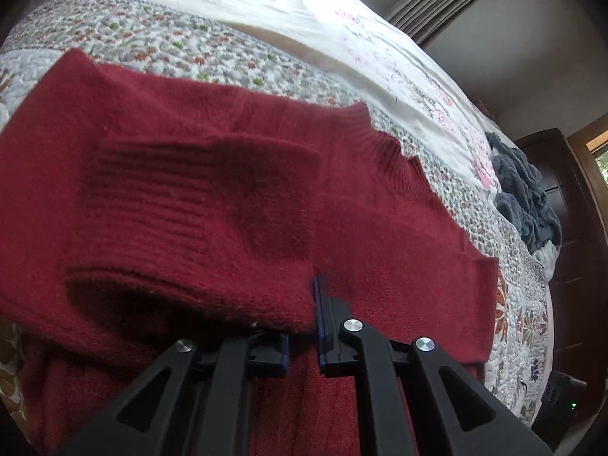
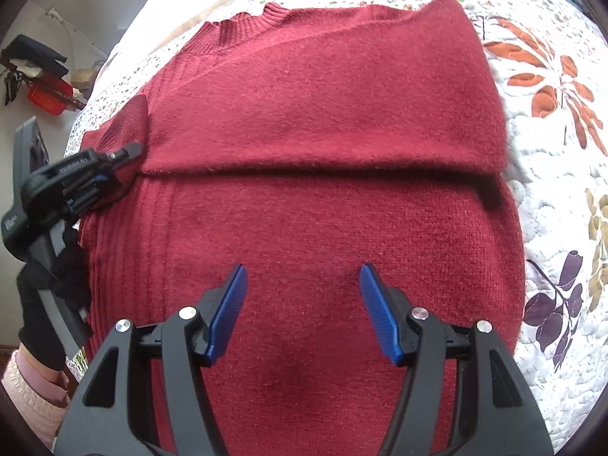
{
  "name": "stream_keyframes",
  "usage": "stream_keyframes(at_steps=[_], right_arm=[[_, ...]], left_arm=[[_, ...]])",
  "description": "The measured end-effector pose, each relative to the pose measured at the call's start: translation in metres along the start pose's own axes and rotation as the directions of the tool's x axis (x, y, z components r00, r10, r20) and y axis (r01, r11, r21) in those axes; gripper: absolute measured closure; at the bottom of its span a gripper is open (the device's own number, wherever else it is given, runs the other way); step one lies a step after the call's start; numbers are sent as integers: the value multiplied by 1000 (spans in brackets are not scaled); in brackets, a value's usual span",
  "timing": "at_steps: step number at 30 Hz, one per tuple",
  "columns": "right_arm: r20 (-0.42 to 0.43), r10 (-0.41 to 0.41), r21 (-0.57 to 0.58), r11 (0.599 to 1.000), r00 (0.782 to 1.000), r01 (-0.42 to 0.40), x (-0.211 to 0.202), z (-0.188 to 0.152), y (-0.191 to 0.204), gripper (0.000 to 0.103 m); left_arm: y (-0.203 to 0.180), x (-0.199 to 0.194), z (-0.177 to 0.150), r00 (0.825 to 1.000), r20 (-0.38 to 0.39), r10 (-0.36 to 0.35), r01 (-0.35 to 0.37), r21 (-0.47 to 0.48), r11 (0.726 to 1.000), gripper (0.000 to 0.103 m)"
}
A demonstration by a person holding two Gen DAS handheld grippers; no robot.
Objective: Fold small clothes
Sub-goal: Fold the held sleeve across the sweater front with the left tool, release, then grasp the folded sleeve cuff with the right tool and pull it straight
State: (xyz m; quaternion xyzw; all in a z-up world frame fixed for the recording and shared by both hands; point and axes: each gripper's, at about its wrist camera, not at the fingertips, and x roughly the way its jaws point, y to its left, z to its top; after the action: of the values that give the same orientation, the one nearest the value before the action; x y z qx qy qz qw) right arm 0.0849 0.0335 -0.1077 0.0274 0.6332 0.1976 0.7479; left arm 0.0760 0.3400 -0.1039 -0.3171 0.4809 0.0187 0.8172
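A dark red knit sweater [image 1: 228,190] lies on a quilted bed, collar toward the far side, with its upper part folded over the body [image 2: 323,114]. My left gripper [image 1: 314,296] is shut on a doubled sleeve edge of the sweater. One blue pad [image 1: 322,304] shows; the other is hidden under the fabric. In the right wrist view that same left gripper [image 2: 127,150] pinches the sweater at its left side. My right gripper [image 2: 302,277] hovers open over the sweater's lower body, with nothing between its blue pads [image 2: 231,304].
The floral quilt [image 2: 551,133] covers the bed around the sweater. A grey fluffy garment [image 1: 524,193] lies at the bed's far right, beside dark wooden furniture [image 1: 570,247]. A red object and clutter [image 2: 45,91] sit on the floor to the left. A person's sleeve [image 2: 26,387] holds the left gripper.
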Motion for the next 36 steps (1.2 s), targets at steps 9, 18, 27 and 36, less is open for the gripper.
stream_keyframes(at_steps=[9,18,27,36], right_arm=[[17,41,-30,999,999,-41,-9,24,21,42],[-11,197,-100,975,980,-197,11,80,102,41],[-105,252,-92,961,962,-262,65,122,161,41],[-189,284,-71,951,940,-301,96,122,179,68]], left_arm=[[9,-77,-11,999,-5,-50,50,69,996,78],[81,-117,41,966,114,232,-233,-7,973,74],[111,-70,41,955,34,294,-295,29,955,74],[127,-119,44,972,85,219,-212,-79,974,74]])
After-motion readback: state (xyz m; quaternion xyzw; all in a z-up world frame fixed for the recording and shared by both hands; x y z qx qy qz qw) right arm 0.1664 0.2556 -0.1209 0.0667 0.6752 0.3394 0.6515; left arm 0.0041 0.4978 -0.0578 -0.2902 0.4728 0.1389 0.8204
